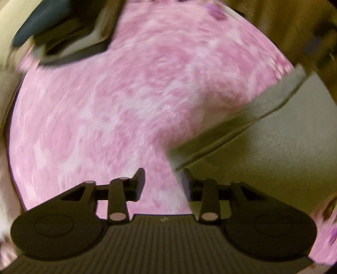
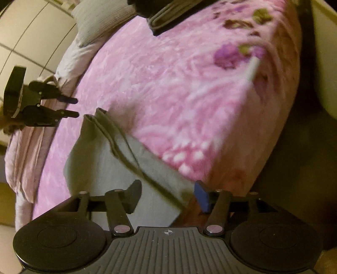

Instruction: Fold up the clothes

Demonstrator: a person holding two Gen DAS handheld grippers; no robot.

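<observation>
Nearest, the right hand-held gripper (image 2: 166, 198) stands with jaws apart over the grey garment (image 2: 101, 168), gripping nothing. The cloth lies folded at the near edge of the bed, on the pink floral blanket (image 2: 168, 84). It looks soft, light and limp, likely best taken by its doubled hem. The left hand-held gripper (image 1: 163, 183) is also parted and empty, beside the hem. Only the right view shows the bed's drop-off; farther off lies a dark folded stack (image 1: 69, 40).

Pink bed (image 2: 168, 88), grey garment (image 2: 101, 164), folded stack (image 2: 168, 16)
</observation>
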